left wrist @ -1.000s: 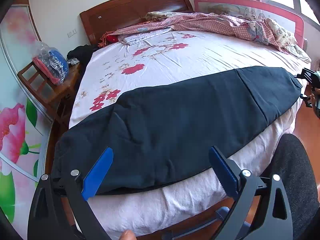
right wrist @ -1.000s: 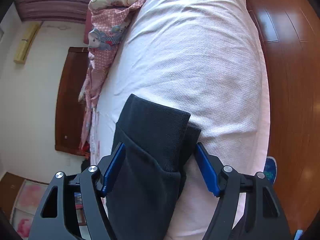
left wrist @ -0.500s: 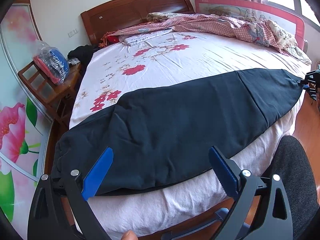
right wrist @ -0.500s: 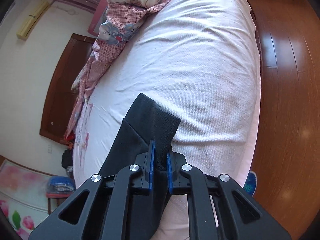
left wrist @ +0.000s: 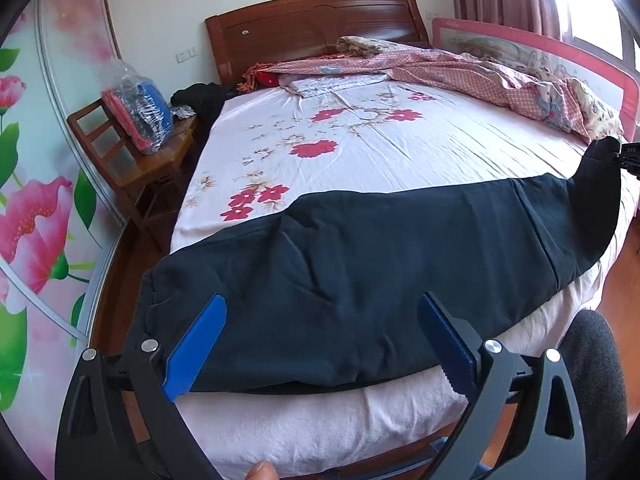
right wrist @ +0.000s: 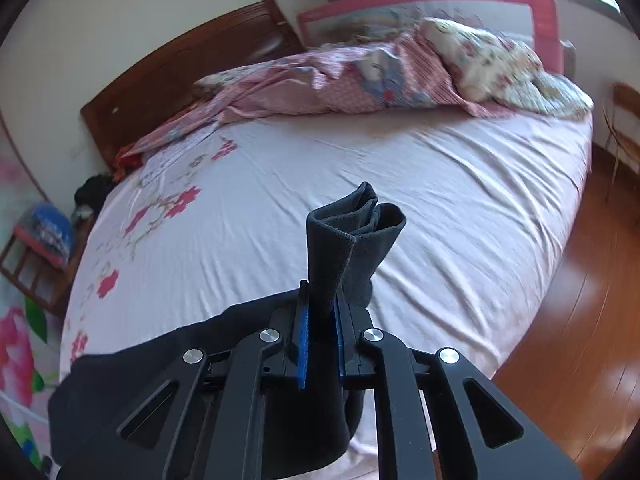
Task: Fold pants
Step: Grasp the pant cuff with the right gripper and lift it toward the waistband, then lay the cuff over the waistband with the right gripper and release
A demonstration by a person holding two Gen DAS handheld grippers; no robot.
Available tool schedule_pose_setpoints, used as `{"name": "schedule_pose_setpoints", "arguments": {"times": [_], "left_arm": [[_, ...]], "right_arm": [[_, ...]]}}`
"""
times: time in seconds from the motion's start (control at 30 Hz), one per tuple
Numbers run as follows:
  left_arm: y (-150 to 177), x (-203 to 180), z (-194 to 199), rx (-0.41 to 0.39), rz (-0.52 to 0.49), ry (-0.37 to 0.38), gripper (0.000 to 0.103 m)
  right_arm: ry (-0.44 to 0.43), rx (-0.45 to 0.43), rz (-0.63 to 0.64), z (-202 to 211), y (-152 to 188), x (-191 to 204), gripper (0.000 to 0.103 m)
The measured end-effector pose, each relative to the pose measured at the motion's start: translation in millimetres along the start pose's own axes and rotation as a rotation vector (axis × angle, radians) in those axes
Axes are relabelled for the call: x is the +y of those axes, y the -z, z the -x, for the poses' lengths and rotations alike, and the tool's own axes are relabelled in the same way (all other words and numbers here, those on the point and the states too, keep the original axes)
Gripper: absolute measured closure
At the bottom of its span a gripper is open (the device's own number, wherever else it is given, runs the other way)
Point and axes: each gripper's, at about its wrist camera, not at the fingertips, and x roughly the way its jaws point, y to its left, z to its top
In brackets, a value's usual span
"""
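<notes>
Dark navy pants (left wrist: 360,264) lie lengthwise along the near edge of the bed, waist end at the left. My left gripper (left wrist: 320,340) is open, its blue pads over the waist part without touching it. My right gripper (right wrist: 320,332) is shut on the pants' leg cuffs (right wrist: 352,240) and holds them lifted off the sheet. In the left wrist view the raised cuff end (left wrist: 600,168) shows at the far right, with the right gripper (left wrist: 630,156) just at the frame edge. The rest of the pants (right wrist: 180,380) hangs down to the left below the right gripper.
The bed (left wrist: 400,152) has a white sheet with red flowers. A crumpled pink quilt (left wrist: 480,76) and pillows lie near the wooden headboard (left wrist: 312,24). A pink guard rail (right wrist: 440,4) lines the far side. A wooden chair (left wrist: 132,156) holds a plastic bag. Wooden floor (right wrist: 580,300) lies to the right.
My right gripper closed on the leg cuffs, then lifted them off the bed and swung round to face along the bed. My left gripper stayed open over the waist.
</notes>
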Motion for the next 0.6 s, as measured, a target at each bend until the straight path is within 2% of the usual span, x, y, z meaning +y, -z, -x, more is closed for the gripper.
{"name": "schedule_pose_setpoints", "arguments": {"times": [0.17, 0.33, 0.5, 0.6], "left_arm": [[0.1, 31.4, 2.2, -0.02, 0.077, -0.053, 0.005], [8.2, 63.3, -1.0, -0.003, 0.167, -0.098, 0.004], [19.8, 82.2, -6.8, 0.025, 0.222, -0.117, 0.004], [24.0, 84.5, -6.9, 0.024, 0.227, -0.125, 0.004]], "right_arm": [[-0.079, -0.024, 0.275, 13.3, 25.3, 104.4, 0.094], [-0.153, 0.001, 0.526, 3.0, 89.8, 198.8, 0.094], [-0.189, 0.1, 0.727, -23.9, 170.5, 249.1, 0.094], [-0.167, 0.099, 0.831, -23.5, 199.3, 257.4, 0.094]]}}
